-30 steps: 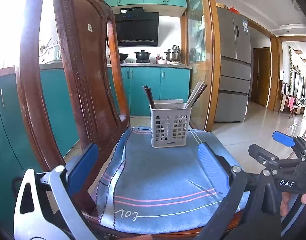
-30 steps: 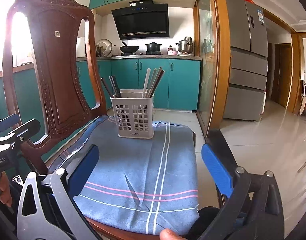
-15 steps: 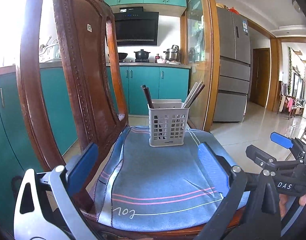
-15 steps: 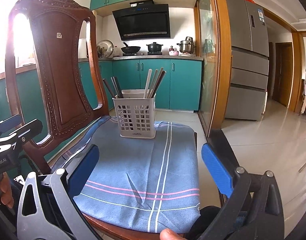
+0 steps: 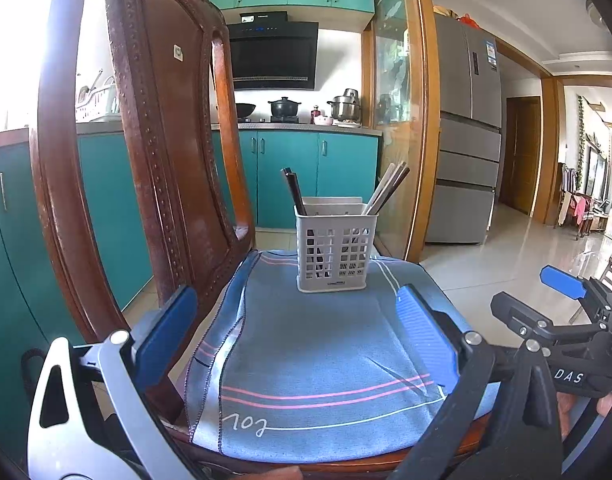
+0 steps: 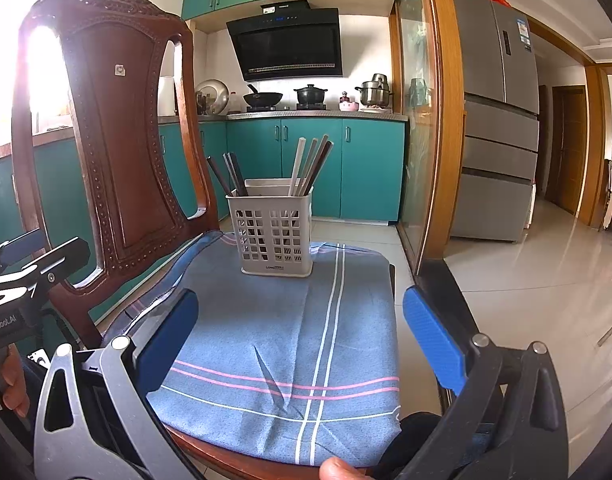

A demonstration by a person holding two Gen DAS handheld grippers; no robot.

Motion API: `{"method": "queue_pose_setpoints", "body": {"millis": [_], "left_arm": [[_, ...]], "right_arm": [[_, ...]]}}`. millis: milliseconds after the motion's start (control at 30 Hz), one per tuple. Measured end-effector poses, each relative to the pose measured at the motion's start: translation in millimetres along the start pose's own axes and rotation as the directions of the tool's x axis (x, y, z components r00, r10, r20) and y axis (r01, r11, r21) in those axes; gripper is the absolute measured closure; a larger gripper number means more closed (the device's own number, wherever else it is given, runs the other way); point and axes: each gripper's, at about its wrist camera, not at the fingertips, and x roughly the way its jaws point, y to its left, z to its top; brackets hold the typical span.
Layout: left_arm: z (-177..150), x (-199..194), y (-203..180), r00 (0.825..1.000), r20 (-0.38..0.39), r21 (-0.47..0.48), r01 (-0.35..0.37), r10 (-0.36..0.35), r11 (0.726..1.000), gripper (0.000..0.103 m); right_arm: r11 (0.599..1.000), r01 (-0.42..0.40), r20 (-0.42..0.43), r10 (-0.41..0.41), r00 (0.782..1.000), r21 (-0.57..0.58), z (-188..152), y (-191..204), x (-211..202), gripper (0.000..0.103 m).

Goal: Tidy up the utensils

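Observation:
A white perforated utensil basket (image 5: 333,252) stands upright on a blue striped cloth (image 5: 318,352) over a wooden chair seat; it also shows in the right wrist view (image 6: 274,236). Dark chopsticks (image 6: 230,174) lean in its left side, and light and brown chopsticks (image 6: 312,164) lean in its right side. My left gripper (image 5: 293,332) is open and empty, near the seat's front. My right gripper (image 6: 301,332) is open and empty, also short of the basket. The right gripper shows in the left wrist view (image 5: 562,292).
The carved wooden chair back (image 6: 117,136) rises at the left of the seat. Teal kitchen cabinets (image 6: 314,168) and a stove with pots stand behind. A glass door frame (image 6: 434,120) and a grey fridge (image 6: 498,120) are to the right, above tiled floor.
Both grippers have shifted slightly, so the basket sits a little left and higher in the left view and right in the right view. Jaws stay open.

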Motion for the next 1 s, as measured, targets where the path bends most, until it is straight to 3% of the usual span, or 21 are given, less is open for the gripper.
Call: {"method": "queue_pose_setpoints", "body": {"millis": [1000], "left_arm": [[-1.0,0.9,-1.6,1.0,-0.008,0.006,-0.003,0.003,1.0,0.004]], "right_arm": [[1.0,-0.012,-0.003,0.012,1.0,-0.027,-1.1,-0.8,-1.4,0.003]]}}
